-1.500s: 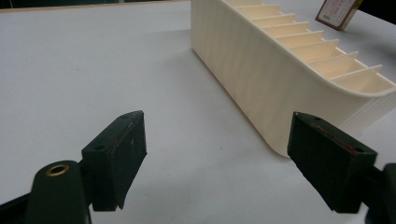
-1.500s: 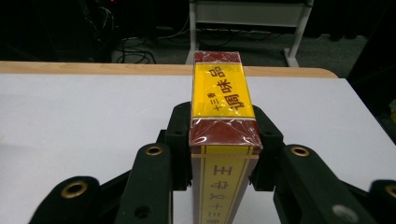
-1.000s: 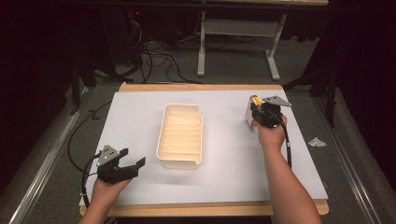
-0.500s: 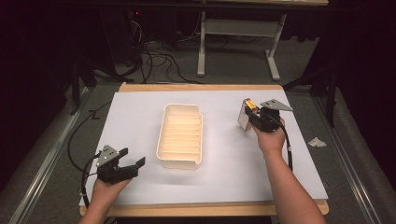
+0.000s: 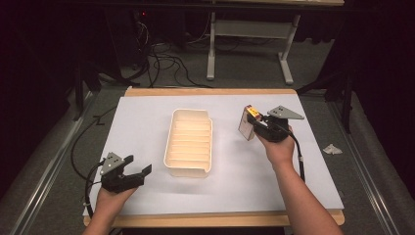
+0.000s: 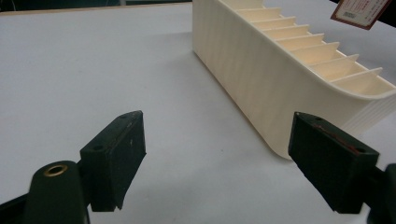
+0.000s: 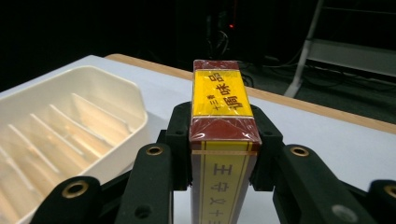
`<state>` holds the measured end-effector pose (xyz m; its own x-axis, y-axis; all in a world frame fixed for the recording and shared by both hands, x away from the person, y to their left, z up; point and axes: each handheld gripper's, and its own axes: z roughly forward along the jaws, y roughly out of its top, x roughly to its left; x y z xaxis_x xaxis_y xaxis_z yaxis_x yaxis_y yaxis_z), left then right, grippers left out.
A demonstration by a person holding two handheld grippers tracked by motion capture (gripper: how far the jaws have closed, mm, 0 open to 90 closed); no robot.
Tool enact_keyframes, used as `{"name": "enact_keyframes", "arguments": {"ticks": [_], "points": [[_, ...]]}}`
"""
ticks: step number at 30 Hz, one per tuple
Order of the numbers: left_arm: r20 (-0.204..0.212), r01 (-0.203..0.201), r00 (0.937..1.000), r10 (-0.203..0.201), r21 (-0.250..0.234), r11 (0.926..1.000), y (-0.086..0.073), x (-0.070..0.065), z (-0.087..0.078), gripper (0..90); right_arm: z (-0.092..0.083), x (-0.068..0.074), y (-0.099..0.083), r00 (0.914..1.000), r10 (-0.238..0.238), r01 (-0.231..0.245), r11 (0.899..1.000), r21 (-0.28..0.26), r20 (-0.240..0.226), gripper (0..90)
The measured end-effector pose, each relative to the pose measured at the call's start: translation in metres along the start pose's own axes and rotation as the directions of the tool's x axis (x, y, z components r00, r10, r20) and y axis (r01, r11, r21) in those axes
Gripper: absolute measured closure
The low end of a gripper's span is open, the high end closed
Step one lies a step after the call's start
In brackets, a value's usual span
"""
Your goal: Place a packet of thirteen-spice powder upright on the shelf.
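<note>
Clamping a red-and-yellow box (image 7: 223, 140) between its jaws, the right gripper (image 5: 259, 128) holds it off the table (image 5: 147, 112), toward the right edge and just right of the cream slotted tray (image 5: 190, 142). Near the front left corner, the left gripper (image 5: 133, 171) sits with jaws wide apart, nothing between them.

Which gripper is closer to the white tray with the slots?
Left. The left gripper sits open beside the tray's near corner, not touching. The right gripper holds a red and yellow box farther off, past the tray's other side.
</note>
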<state>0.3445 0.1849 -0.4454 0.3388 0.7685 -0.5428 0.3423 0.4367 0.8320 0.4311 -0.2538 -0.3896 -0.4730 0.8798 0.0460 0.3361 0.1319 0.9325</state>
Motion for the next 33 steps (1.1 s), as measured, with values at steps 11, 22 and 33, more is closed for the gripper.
{"name": "enact_keyframes", "arguments": {"ticks": [11, 22, 33], "points": [[-0.005, 0.004, 1.0, -0.004, -0.005, 1.0, 0.001, 0.001, 0.0, 18.5, -0.005, 0.022, 0.005, 0.9933, -0.028, 0.025, 0.999, -0.032, -0.112, 67.9], [-0.009, 0.01, 0.9999, -0.01, -0.015, 0.9998, 0.004, 0.003, -0.002, 18.4, -0.006, 0.047, 0.012, 0.9727, -0.077, 0.07, 0.997, -0.043, -0.219, 68.0], [-0.008, 0.018, 0.9998, -0.018, -0.021, 0.9996, 0.006, 0.004, -0.003, 18.0, -0.001, 0.072, 0.018, 0.9383, -0.117, 0.106, 0.993, -0.051, -0.325, 68.0]]}}
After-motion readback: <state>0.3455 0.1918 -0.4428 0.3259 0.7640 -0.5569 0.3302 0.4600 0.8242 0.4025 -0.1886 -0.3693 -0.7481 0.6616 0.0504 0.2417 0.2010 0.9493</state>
